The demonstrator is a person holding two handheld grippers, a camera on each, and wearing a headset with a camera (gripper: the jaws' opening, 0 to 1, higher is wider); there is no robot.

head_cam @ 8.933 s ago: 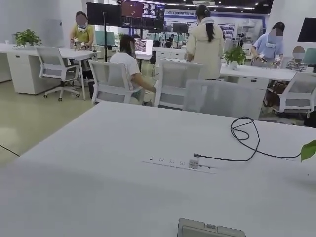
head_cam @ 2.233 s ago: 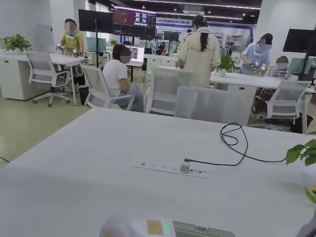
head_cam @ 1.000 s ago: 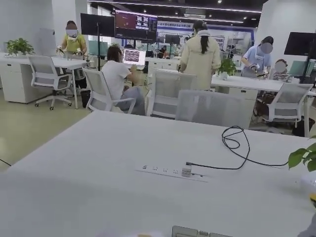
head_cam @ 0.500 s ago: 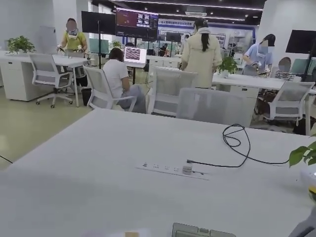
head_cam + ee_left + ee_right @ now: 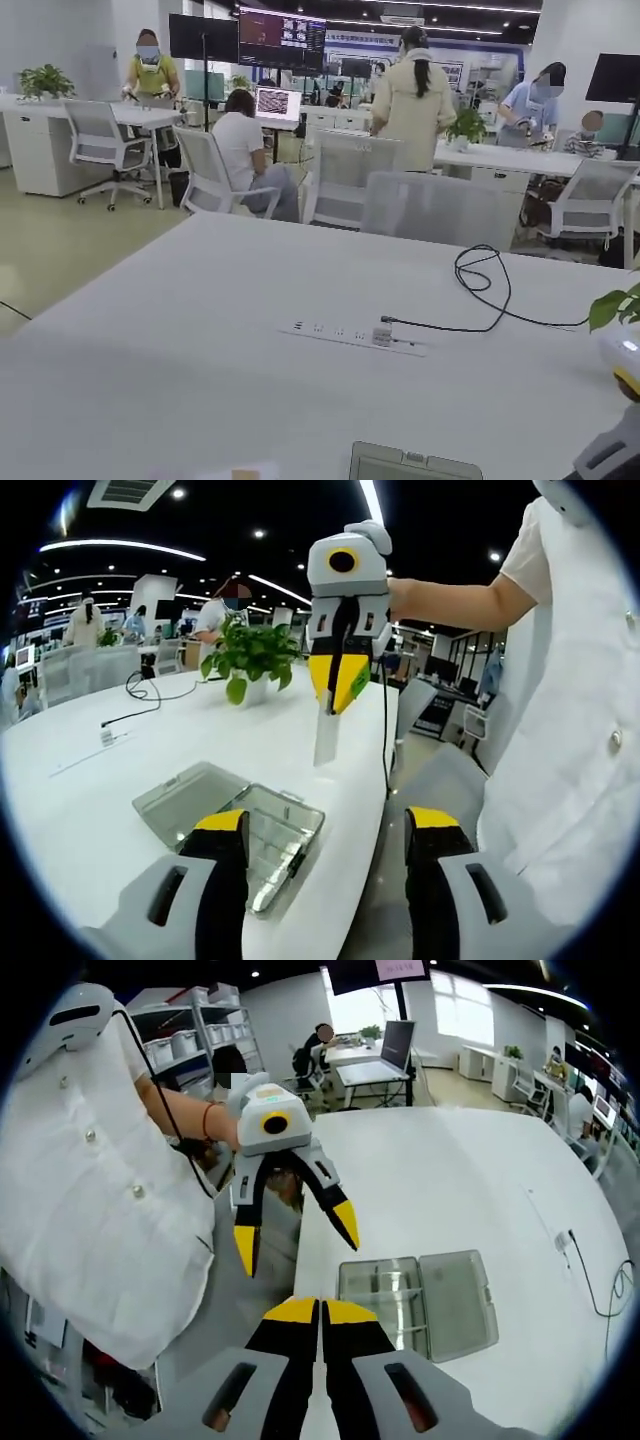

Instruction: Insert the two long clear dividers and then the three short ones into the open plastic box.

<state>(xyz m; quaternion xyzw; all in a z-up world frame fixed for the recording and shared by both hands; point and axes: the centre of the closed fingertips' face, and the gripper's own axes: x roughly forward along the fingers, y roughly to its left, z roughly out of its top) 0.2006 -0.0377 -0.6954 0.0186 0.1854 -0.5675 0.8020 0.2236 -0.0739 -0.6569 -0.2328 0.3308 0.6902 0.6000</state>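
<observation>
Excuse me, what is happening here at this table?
A person works at a white table with a gripper in each hand. The right gripper has its jaws shut on a thin clear plastic divider strip and holds it in the air above the open clear plastic box. The left gripper hangs nearby, jaws open and empty. This strip is not yet in the box.

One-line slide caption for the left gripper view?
Right gripper holds a clear divider up near the open plastic box on the white table; left gripper open.
</observation>
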